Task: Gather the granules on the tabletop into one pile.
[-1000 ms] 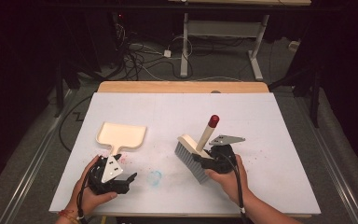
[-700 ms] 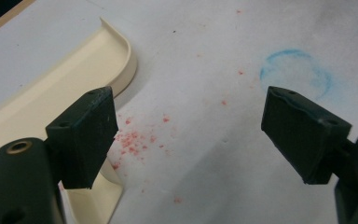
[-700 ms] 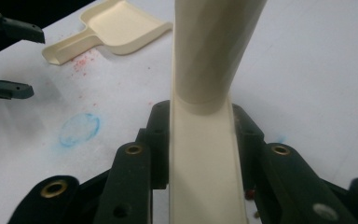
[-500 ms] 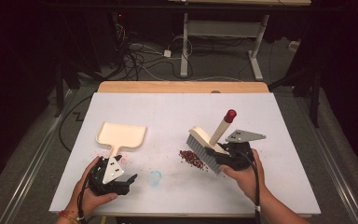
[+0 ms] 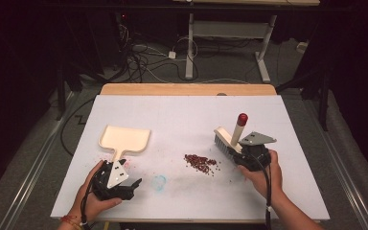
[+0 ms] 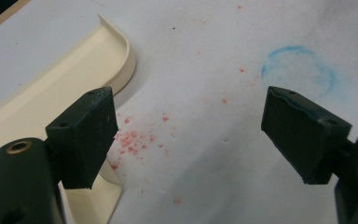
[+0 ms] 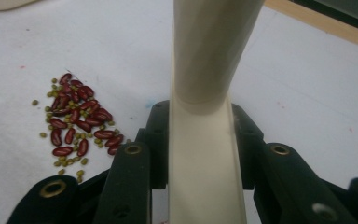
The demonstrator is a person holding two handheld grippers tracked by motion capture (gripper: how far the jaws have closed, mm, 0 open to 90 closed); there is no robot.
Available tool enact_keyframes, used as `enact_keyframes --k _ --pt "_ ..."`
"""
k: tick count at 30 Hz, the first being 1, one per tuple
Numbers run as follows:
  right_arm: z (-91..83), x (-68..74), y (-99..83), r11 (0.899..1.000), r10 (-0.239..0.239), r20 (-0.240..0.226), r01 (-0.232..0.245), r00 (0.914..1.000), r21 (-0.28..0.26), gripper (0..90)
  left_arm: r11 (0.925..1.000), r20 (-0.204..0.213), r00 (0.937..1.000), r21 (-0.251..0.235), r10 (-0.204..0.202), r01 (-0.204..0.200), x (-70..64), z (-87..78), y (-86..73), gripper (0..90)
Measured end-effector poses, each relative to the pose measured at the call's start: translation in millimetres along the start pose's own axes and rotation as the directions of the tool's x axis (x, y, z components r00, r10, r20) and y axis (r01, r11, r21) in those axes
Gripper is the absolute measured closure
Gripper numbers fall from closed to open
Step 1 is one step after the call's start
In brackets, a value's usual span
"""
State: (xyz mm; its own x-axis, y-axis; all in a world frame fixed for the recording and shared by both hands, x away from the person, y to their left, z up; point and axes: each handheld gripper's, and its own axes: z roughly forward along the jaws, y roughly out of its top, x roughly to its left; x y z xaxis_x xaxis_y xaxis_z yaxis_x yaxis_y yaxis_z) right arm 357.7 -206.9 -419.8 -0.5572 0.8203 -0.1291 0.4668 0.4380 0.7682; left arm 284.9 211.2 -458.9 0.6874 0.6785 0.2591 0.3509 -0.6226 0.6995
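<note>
My right gripper [image 5: 246, 152] clamped the brush [image 5: 229, 139] handle, right of the bean pile [image 5: 201, 161]; its own view added small green beans. My left gripper [image 6: 186, 130], jaws apart, sat beside the dustpan [image 5: 124, 139] handle amid pink specks.

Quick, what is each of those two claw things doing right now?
Left gripper: open, holding nothing, jaws apart beside the dustpan handle.
Right gripper: closed on the brush handle, next to the beans.
</note>
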Motion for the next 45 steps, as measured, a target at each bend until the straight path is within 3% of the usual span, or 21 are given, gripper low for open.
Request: enact_keyframes --k 4,9,17,22,24,28,29,32,33,35,36,37,38,39,41,45 --pt "4.0 8.8 0.9 0.999 -0.035 -0.010 0.035 0.9994 0.011 67.5 1.0000 0.002 1.0000 -0.001 -0.002 0.002 0.2 0.3 -0.2 17.7" --pt "9.7 32.3 4.3 0.995 -0.102 -0.017 0.102 0.9946 0.011 67.2 1.0000 0.006 1.0000 0.005 0.005 -0.005 -0.6 1.4 0.7 17.7" --pt "14.9 58.7 11.4 0.990 -0.136 -0.022 0.136 0.9904 -0.020 67.4 0.9998 0.015 0.9997 0.010 0.019 -0.019 -3.4 5.6 1.4 17.7" --pt "13.5 59.3 12.0 0.988 -0.153 -0.020 0.152 0.9881 -0.025 67.4 0.9998 0.012 0.9997 0.010 0.019 -0.020 -2.3 4.3 0.9 17.7" --pt "13.3 54.2 12.0 0.984 -0.177 0.007 0.177 0.9841 -0.034 67.4 0.9997 0.012 0.9997 0.012 0.020 -0.020 -2.3 4.5 1.0 17.7" --pt "12.2 31.0 14.3 0.982 -0.174 -0.055 0.169 0.9831 -0.086 67.5 0.9997 0.014 0.9997 0.014 0.021 -0.021 -2.7 5.6 1.4 17.7" --pt "12.8 23.4 16.8 0.978 -0.190 -0.092 0.180 0.9774 -0.109 67.5 0.9997 0.016 0.9996 0.014 0.021 -0.021 -2.8 5.9 1.5 17.7" --pt "17.5 3.1 26.3 0.956 -0.268 -0.179 0.238 0.9467 -0.171 67.4 0.9996 0.018 0.9996 0.019 0.021 -0.021 -2.7 7.0 1.9 17.7" --pt "20.8 -3.8 30.5 0.944 -0.299 -0.210 0.256 0.9309 -0.209 67.3 0.9995 0.019 0.9995 0.022 0.024 -0.024 -2.3 7.3 2.0 17.7" --pt "27.5 -10.5 37.5 0.931 -0.336 -0.268 0.275 0.9029 -0.242 67.3 0.9994 0.019 0.9995 0.024 0.025 -0.025 -1.7 8.2 2.3 17.7" --pt "33.0 -12.0 42.7 0.921 -0.364 -0.311 0.291 0.8777 -0.257 67.3 0.9996 0.020 0.9996 0.022 0.020 -0.020 -1.4 8.7 2.3 17.7" --pt "36.1 -11.5 45.7 0.914 -0.385 -0.323 0.310 0.8644 -0.260 67.3 0.9996 0.022 0.9996 0.023 0.018 -0.018 -0.9 9.4 2.1 17.7" --pt "42.0 -9.0 50.5 0.901 -0.419 -0.337 0.341 0.8434 -0.268 67.3 0.9995 0.021 0.9996 0.026 0.020 -0.020 -0.5 9.6 2.0 17.7" --pt "45.6 -7.0 52.9 0.893 -0.438 -0.344 0.358 0.8308 -0.271 67.3 0.9995 0.021 0.9996 0.025 0.016 -0.017 -0.2 9.8 1.8 17.7" --pt "56.0 -0.5 58.3 0.885 -0.455 -0.357 0.369 0.8157 -0.285 67.4 0.9996 0.022 0.9997 0.026 0.015 -0.015 0.9 9.4 0.9 17.7" --pt "69.8 7.6 58.7 0.869 -0.490 -0.404 0.400 0.7722 -0.291 67.5 0.9996 0.026 0.9996 0.025 0.014 -0.015 0.4 8.2 -0.6 17.7"
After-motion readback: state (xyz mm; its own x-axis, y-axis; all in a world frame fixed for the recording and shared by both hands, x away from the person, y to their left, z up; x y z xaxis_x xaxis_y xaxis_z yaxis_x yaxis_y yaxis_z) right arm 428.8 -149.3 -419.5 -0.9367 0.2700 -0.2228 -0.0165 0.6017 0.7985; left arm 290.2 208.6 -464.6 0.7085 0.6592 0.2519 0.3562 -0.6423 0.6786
